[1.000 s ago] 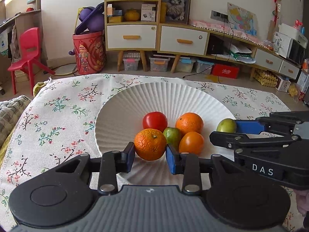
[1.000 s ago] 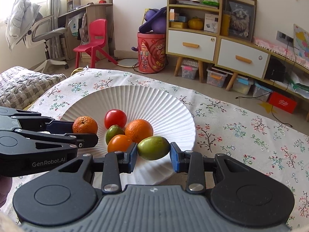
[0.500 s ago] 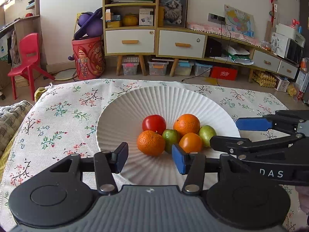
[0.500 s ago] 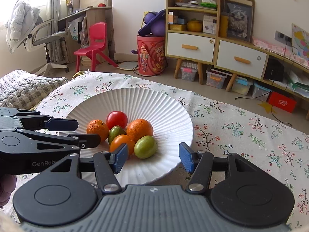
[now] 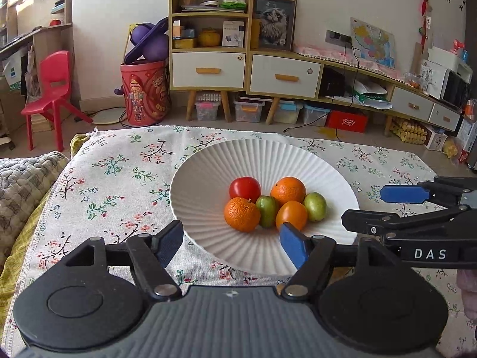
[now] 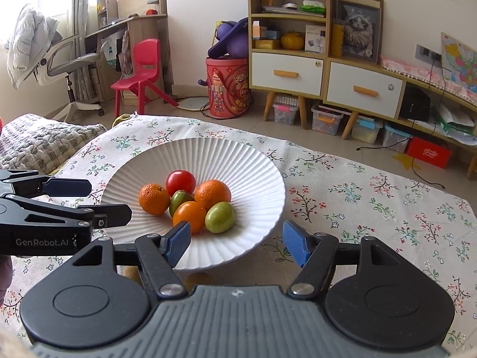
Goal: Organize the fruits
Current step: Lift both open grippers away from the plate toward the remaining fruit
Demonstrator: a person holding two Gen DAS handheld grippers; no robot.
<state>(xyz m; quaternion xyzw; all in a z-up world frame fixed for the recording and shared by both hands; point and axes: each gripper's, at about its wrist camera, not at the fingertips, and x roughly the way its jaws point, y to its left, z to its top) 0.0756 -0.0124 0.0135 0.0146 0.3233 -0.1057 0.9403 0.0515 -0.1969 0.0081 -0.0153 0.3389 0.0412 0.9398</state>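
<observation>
A white ribbed plate (image 5: 208, 167) (image 6: 256, 164) on a floral cloth holds several fruits in a cluster. Among them are a red tomato (image 5: 244, 188) (image 6: 180, 181), a mandarin (image 5: 241, 214) (image 6: 154, 199) and a green fruit (image 5: 315, 206) (image 6: 220, 217). My left gripper (image 5: 232, 244) hovers at the plate's near edge, jaws opening, with nothing between them. My right gripper (image 6: 237, 242) hovers over the near rim, jaws also opening and empty. Each gripper shows from the side in the other's view: the right one (image 5: 387, 205) and the left one (image 6: 89, 198).
The floral tablecloth (image 5: 119, 173) covers the table, with a knitted grey blanket (image 6: 44, 146) at its left. Beyond the table stand a red chair (image 5: 50, 89), a red drum (image 5: 144, 92) and a cabinet with drawers (image 5: 247, 68).
Both grippers let go of their fruit, the left a mandarin and the right a green fruit, which now lie on the plate. Both jaws widened and drew back toward the plate's near edge.
</observation>
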